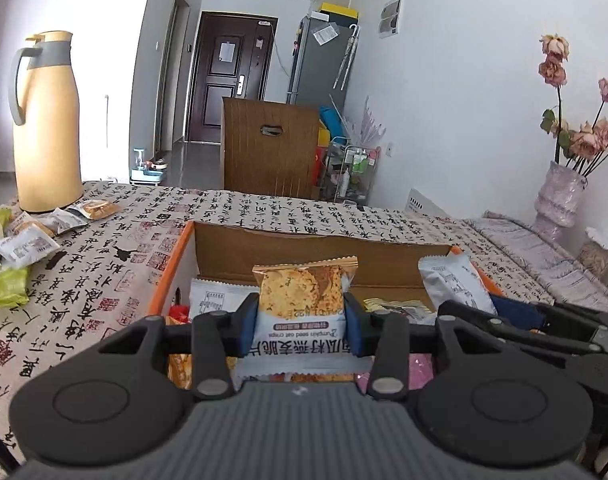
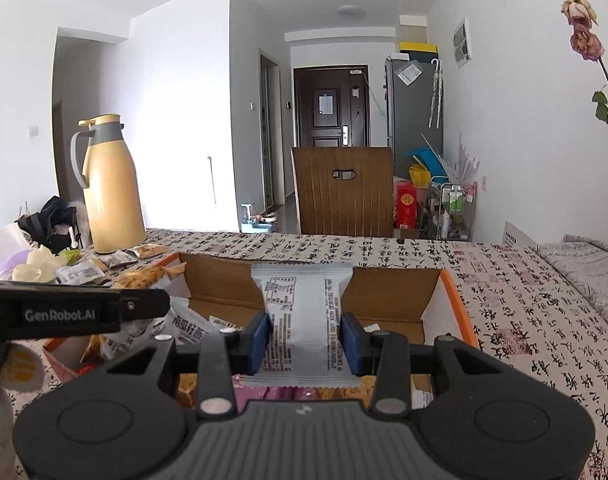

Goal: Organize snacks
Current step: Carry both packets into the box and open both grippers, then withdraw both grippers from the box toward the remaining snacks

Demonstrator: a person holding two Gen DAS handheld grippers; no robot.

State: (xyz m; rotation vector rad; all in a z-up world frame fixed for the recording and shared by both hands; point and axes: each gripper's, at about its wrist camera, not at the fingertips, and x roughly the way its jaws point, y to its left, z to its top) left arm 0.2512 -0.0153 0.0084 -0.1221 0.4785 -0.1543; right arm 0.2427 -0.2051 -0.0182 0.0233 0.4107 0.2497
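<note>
Over the cardboard box (image 1: pixel 304 248): left gripper (image 1: pixel 301 322) pinching oat-crisp packet (image 1: pixel 299 300); right gripper (image 2: pixel 306 344) pinching grey packet (image 2: pixel 301 312). Lower both into bare floor space before spreading jaws.

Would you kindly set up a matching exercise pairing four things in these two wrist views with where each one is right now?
Things:
1. orange oat crisp packet
2. grey packet
3. yellow thermos jug
4. vase of dried roses

Places:
A. standing at the table's far left corner
B. clamped in the right gripper over the cardboard box
C. standing at the table's right edge by the wall
D. clamped in the left gripper over the box

Pairs: 1-D, 2-B, 3-A, 4-C
</note>
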